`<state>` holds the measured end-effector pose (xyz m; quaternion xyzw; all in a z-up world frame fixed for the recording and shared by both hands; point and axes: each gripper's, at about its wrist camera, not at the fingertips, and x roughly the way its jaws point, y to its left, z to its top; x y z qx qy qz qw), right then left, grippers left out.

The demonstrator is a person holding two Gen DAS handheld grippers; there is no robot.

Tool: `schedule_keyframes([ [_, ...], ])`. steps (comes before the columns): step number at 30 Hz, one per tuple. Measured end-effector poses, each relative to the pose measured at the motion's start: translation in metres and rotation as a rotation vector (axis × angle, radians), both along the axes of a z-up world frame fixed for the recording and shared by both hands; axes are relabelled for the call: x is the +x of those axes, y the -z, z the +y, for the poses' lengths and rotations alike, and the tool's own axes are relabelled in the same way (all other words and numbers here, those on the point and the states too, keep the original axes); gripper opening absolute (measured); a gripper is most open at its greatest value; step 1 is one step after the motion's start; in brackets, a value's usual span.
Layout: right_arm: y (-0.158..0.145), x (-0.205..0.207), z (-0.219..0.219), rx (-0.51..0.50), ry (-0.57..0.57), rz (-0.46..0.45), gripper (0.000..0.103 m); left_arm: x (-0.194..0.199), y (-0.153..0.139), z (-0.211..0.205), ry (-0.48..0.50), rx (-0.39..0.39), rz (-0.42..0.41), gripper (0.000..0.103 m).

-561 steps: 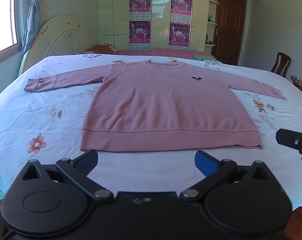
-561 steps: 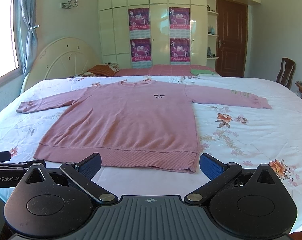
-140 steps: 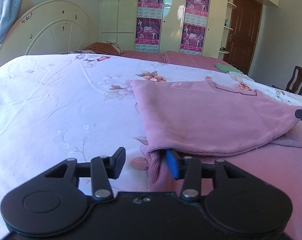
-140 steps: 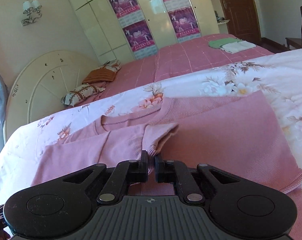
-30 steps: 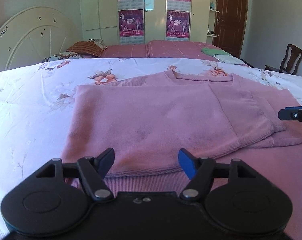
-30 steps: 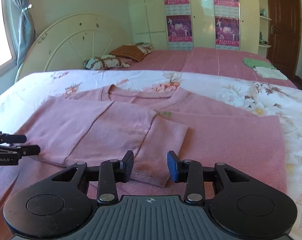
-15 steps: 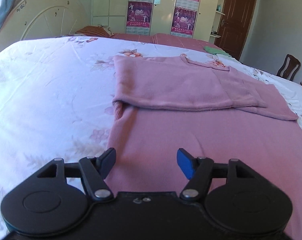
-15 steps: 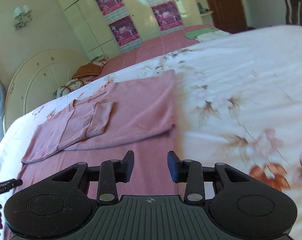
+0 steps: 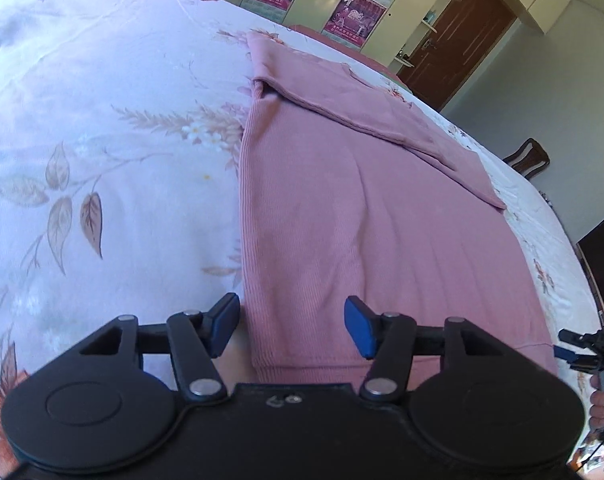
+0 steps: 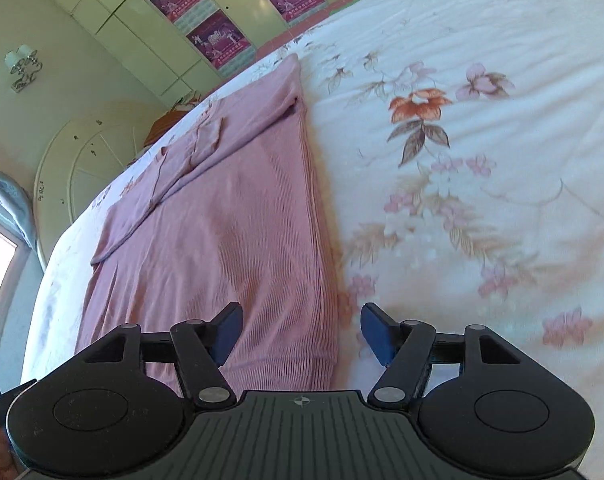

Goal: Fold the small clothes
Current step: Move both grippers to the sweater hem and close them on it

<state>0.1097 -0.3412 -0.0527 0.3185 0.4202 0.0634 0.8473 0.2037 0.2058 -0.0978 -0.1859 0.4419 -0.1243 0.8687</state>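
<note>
Pink sweater on the bed, both sleeves already folded across the chest. Left claw and right claw, both spread and empty, straddle the two hem corners; left jaws have just been closing, right opening. The bottom-to-top fold remains.

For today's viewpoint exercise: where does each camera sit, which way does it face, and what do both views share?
Left wrist: on the left claw, facing down at the pink sweater's left hem corner; right claw and fingers at the right edge.
Right wrist: on the right claw, facing the right hem corner.
Shared: sweater, floral bedsheet, postered wardrobe.
</note>
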Motion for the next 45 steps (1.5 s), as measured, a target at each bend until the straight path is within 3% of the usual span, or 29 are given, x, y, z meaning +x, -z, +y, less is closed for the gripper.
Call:
schedule_keyframes([
  [9,0.015,-0.027,0.008,0.178,0.01,0.011,0.066,-0.026,0.02,0.002,0.007,-0.254,0.054,0.055],
  [15,0.019,-0.015,-0.001,0.231,0.063,0.001,0.065,-0.008,0.032,0.01,-0.048,-0.341,0.051,0.045],
  [17,0.025,-0.008,-0.007,0.285,0.091,0.006,0.065,-0.002,0.032,0.008,-0.05,-0.347,0.054,0.044],
  [22,0.027,-0.01,-0.012,0.296,0.065,0.028,0.043,-0.006,0.031,0.004,-0.021,-0.312,0.044,0.044],
  [29,0.025,-0.018,-0.032,0.256,0.18,-0.018,0.043,-0.001,0.03,0.005,-0.024,-0.308,0.044,0.044],
  [41,0.034,-0.008,-0.01,0.291,0.01,-0.003,0.042,0.001,0.032,0.005,-0.02,-0.314,0.034,0.044],
  [44,0.034,-0.009,-0.008,0.291,0.016,-0.006,0.042,0.001,0.031,0.003,-0.013,-0.301,0.032,0.042],
  [45,0.034,-0.008,-0.007,0.291,0.018,-0.005,0.036,0.001,0.03,0.002,-0.01,-0.292,0.031,0.041],
])
